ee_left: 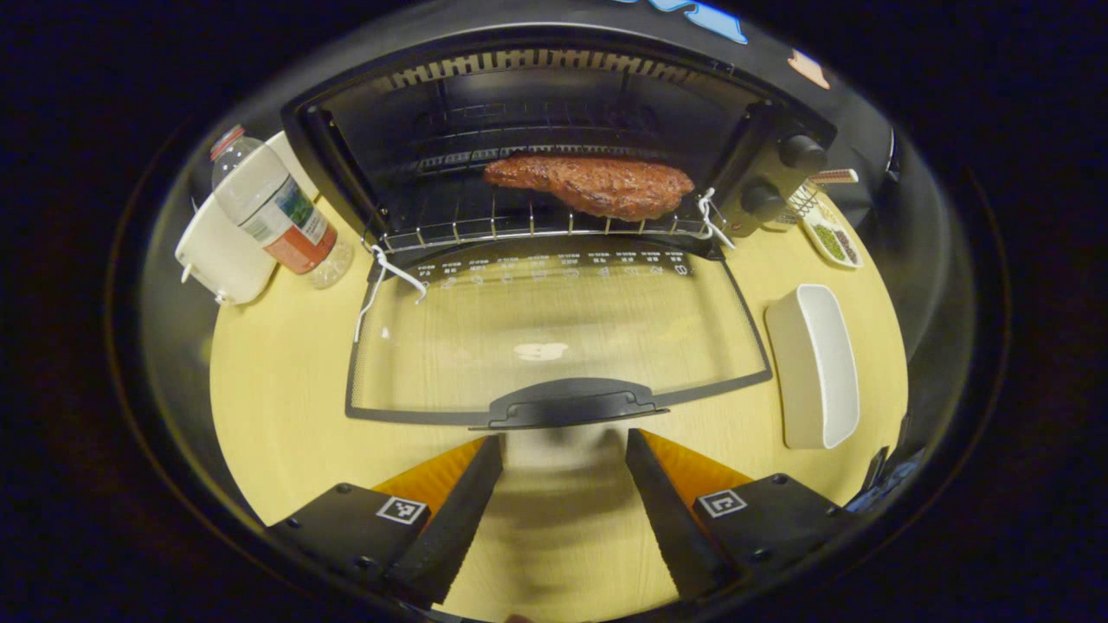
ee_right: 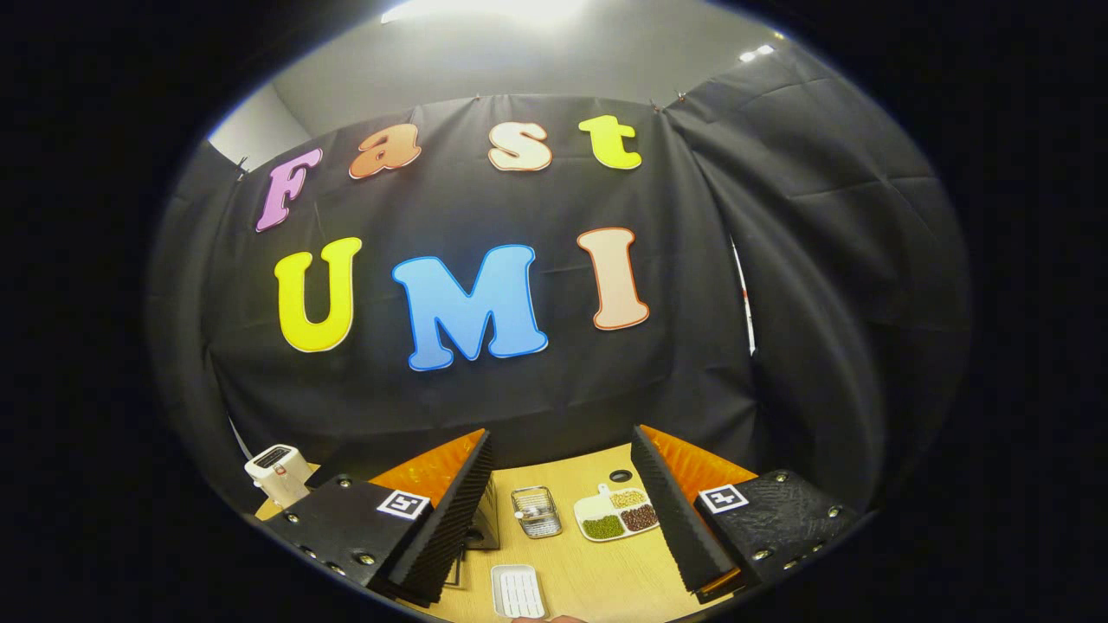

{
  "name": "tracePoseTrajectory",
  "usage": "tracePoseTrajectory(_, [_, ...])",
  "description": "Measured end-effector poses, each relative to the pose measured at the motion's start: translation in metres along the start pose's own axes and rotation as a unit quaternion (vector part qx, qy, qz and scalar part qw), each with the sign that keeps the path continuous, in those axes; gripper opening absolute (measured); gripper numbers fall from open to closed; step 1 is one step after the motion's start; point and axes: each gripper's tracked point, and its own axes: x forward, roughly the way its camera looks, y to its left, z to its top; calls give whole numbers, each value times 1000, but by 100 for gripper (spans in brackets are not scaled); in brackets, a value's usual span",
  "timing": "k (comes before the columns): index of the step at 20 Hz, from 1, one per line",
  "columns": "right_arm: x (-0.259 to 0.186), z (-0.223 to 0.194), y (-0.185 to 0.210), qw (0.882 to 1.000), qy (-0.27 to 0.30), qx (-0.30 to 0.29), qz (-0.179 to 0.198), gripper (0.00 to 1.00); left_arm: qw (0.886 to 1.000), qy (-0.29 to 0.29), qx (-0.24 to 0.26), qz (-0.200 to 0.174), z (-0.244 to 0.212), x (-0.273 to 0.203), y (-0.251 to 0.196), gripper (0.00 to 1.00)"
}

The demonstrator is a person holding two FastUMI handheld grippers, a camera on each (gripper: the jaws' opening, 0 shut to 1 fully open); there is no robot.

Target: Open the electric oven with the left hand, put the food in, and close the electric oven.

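The black electric oven (ee_left: 554, 104) stands open at the back of the wooden table. Its glass door (ee_left: 554, 337) lies flat toward me, handle (ee_left: 567, 402) at the near edge. A brown piece of meat (ee_left: 593, 184) rests on the wire rack (ee_left: 485, 227) inside. In the left gripper view my left gripper (ee_left: 563, 510) is open, low over the table just short of the door handle, with nothing between its fingers. In the right gripper view my right gripper (ee_right: 563, 519) is open and empty, raised and facing the booth wall.
A plastic bottle (ee_left: 277, 212) and a white appliance (ee_left: 223, 251) stand left of the oven. A white rectangular dish (ee_left: 818, 363) lies to its right, with a divided plate of beans (ee_left: 833, 242) behind. The right gripper view shows a toaster (ee_right: 279, 472), a small metal basket (ee_right: 535, 510) and a white tray (ee_right: 518, 590).
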Motion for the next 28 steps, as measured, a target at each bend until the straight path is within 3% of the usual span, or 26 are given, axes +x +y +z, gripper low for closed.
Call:
tracePoseTrajectory(14, [-3, -8, 10, 1000, 12, -8, 4, 97, 1000, 22, -14, 1, -1, 14, 4, 98])
tracePoseTrajectory(19, [-6, -4, 14, 1000, 9, -12, 11, 97, 1000, -4, -14, 1, 3, -5, 2, 100])
tracePoseTrajectory(20, [-7, -4, 16, 1000, 9, -13, 14, 97, 1000, -13, -14, -1, 4, -11, 1, 91])
tracePoseTrajectory(21, [-7, -4, 18, 1000, 8, -14, 17, 98, 1000, -20, -14, -2, 6, -17, 1, 91])
tracePoseTrajectory(25, [-7, -1, 27, 999, 6, -13, 30, 97, 998, -56, -16, -5, 14, -37, 0, 100])
tracePoseTrajectory(28, [-11, 6, 30, 999, 0, -15, 38, 97, 997, -71, -18, -5, 19, -49, 0, 100])
